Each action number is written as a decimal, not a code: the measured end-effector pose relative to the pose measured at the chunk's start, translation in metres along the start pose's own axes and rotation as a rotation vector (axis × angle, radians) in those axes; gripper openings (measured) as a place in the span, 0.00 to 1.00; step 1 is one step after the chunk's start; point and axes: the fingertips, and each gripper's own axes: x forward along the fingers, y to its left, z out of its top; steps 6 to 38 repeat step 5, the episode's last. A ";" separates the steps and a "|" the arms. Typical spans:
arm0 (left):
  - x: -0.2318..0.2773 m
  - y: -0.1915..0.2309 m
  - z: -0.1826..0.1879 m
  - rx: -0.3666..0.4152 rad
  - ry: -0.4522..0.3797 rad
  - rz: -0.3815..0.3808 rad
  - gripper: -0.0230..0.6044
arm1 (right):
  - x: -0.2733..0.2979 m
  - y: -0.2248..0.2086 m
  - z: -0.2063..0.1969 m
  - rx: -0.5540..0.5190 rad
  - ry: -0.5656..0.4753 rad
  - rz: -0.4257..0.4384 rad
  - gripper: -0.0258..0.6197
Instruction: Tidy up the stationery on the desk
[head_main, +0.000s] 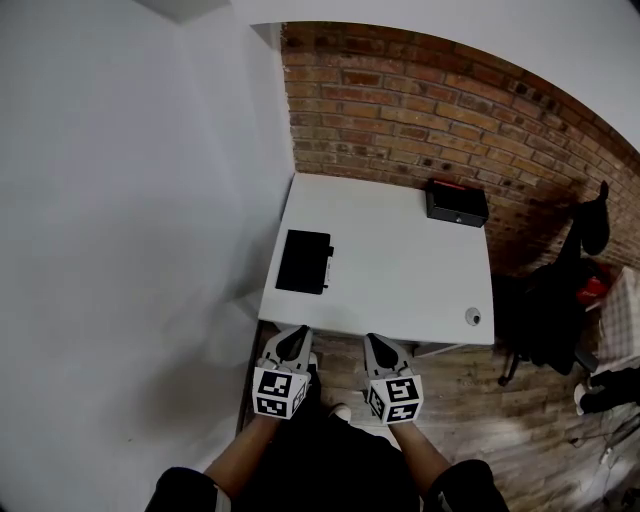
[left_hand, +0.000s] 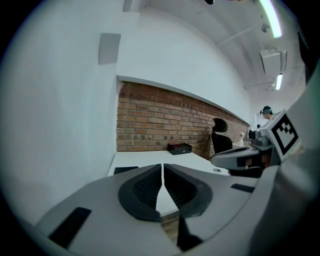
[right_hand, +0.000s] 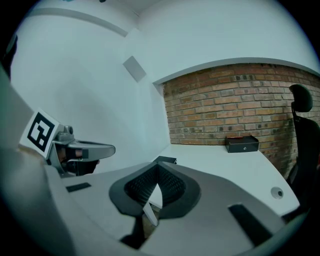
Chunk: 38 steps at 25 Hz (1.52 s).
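Though nearly bare, hard to place in the task by the desk (head_main: 400, 270) alone: carries only a flat black pad (head_main: 303, 261) near its left edge, a small pale slip (head_main: 328, 262) just beside that (maybe a pen or an eraser, too small to tell), and a black box (head_main: 457, 203) at the far right corner against the brick wall (head_main: 420, 110). Would fit a tidy-up all but finished, with stationery put away in the box, or one with the pad and its neighbour awaiting a home.

Closed tight on nothing, left gripper (head_main: 293, 343) and right gripper (head_main: 380, 352) alike, side by side just short of the near edge, over the wooden floor (head_main: 450, 400).

Hemmed by the white wall (head_main: 120, 200) on the left and brick at the back. Open on the near side and the right, apart from an office chair (head_main: 560, 300) off the right edge. Plenty of bare top mid-desk for reaching across.
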 end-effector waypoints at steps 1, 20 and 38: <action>0.001 0.000 0.000 0.001 0.003 -0.001 0.08 | 0.001 0.001 0.000 -0.001 0.001 0.003 0.07; 0.007 0.001 -0.002 -0.001 0.011 -0.006 0.08 | 0.004 0.000 -0.001 0.002 0.013 0.008 0.07; 0.007 0.001 -0.002 -0.001 0.011 -0.006 0.08 | 0.004 0.000 -0.001 0.002 0.013 0.008 0.07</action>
